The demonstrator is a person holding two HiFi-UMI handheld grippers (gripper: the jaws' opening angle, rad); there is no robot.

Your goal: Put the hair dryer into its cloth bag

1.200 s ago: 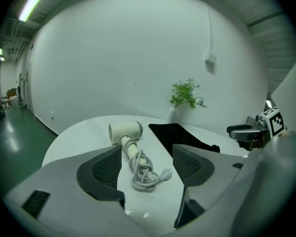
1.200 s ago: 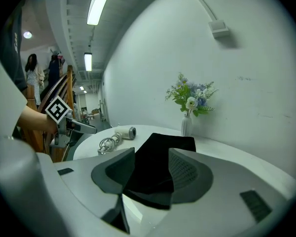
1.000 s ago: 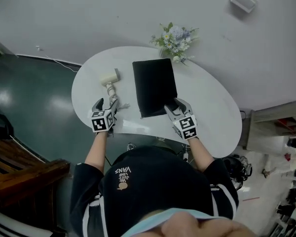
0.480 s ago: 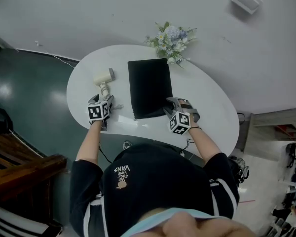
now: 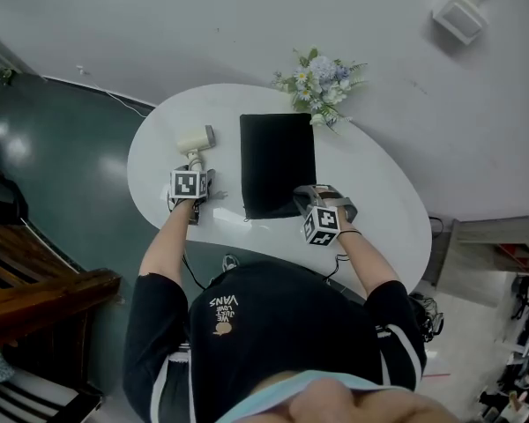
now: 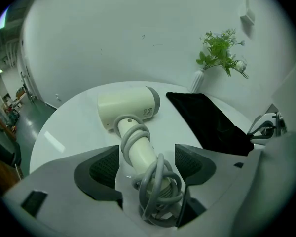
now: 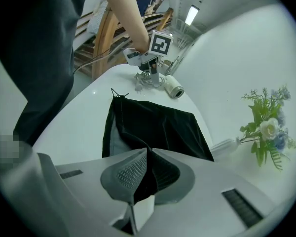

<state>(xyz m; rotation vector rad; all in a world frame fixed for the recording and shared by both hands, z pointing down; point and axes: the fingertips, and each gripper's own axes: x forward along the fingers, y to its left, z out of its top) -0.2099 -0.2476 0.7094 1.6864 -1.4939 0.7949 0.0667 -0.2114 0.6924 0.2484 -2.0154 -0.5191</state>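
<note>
A cream hair dryer lies on the white oval table, its grey cord wound round the handle. My left gripper is open and straddles that handle; the pads stand clear of it on both sides. To the right, a black cloth bag lies flat. At its near right corner my right gripper is closing, and its pads pinch a fold of the bag's cloth. From the right gripper view the dryer shows beyond the bag, under the left gripper.
A white vase of flowers stands at the table's far edge just beyond the bag, and shows again as the vase. Dark green floor and wooden furniture lie left of the table. The table's near edge is by the person's body.
Both grippers came down to the table. The left one settled over the dryer's handle. The right one rolled over and its jaws closed on the bag's near corner.
</note>
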